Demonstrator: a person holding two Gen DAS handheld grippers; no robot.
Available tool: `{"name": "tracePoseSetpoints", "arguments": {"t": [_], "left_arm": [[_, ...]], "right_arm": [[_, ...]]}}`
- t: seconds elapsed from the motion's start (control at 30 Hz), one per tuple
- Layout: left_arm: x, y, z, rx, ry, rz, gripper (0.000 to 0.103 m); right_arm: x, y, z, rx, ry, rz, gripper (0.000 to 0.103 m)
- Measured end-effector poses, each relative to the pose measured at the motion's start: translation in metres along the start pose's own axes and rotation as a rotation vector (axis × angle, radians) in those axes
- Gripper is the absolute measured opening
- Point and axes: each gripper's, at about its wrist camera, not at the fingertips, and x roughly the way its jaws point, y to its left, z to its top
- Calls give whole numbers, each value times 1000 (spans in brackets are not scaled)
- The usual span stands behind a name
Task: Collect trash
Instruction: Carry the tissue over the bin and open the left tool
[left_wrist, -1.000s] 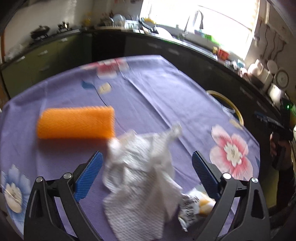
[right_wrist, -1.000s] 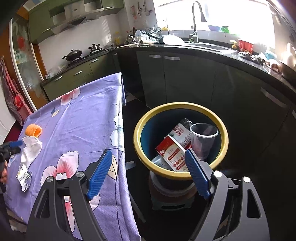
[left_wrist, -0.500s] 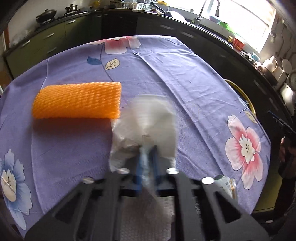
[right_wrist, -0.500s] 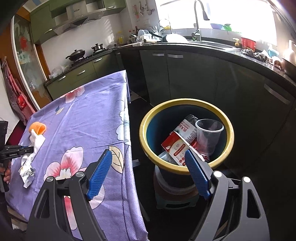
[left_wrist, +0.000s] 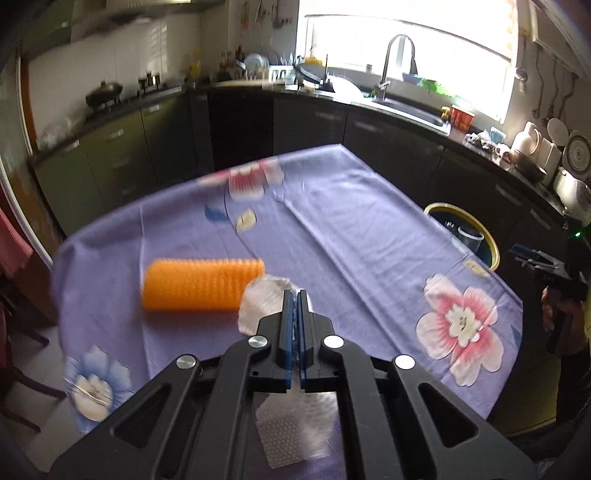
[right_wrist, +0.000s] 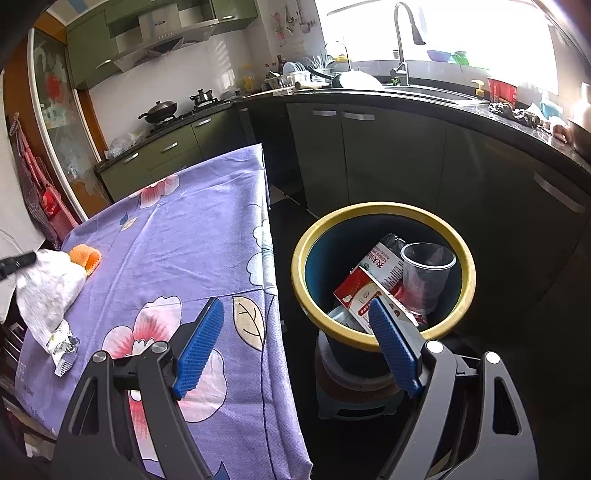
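The left tongs (left_wrist: 294, 295) are pressed together on a thin fold of the white paper towel (right_wrist: 48, 284), which hangs from them just above the purple cloth on the table (left_wrist: 369, 236). The grip is only a small pinch near one edge, and most of the towel droops below it. That is the first worry: the paper is soft and thin, so it could slip out or tear if it is swung fast, and then it would land on the cloth or the floor. The bin (right_wrist: 384, 212) with the yellow rim stands well apart from the towel, past the far edge of the table, so the towel has a long way to travel. It already holds a clear plastic cup (right_wrist: 428, 273) and a red and white carton (right_wrist: 369, 291), but there looks to be room on top. The loose end of the towel might drag over the orange foam net (left_wrist: 201, 284) just beside it and nudge it along. It might also catch the small printed wrapper (right_wrist: 61, 345) that lies right under its low end. The right tongs (right_wrist: 295, 345) are spread wide with nothing in them, and they hang in front of the bin. If they do not move, the two tools could bump when the towel comes over.
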Motion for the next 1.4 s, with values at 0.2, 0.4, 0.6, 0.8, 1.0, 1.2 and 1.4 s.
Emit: {"name": "tracePoseSetpoints", "arguments": {"t": [0.2, 0.4, 0.6, 0.8, 1.0, 1.2, 1.4], "left_arm": [[-25, -14, 23, 54, -51, 18, 1], [-37, -27, 44, 94, -89, 14, 1], [-38, -44, 59, 126, -106, -16, 1], [-34, -69, 78, 175, -122, -58, 1], [-24, -104, 104, 240, -130, -125, 1], [-7, -155, 133, 311, -120, -206, 1], [23, -217, 161, 385, -104, -284, 1]], "right_arm": [[-2, 0, -1, 3, -6, 5, 80], [-6, -4, -3, 8, -13, 5, 80], [-8, -11, -3, 19, -17, 0, 80], [-14, -18, -4, 32, -29, -4, 80], [-28, -26, -3, 39, -60, -31, 80], [-44, -42, -4, 52, -92, -74, 80], [-52, -63, -7, 83, -105, -106, 81]]}}
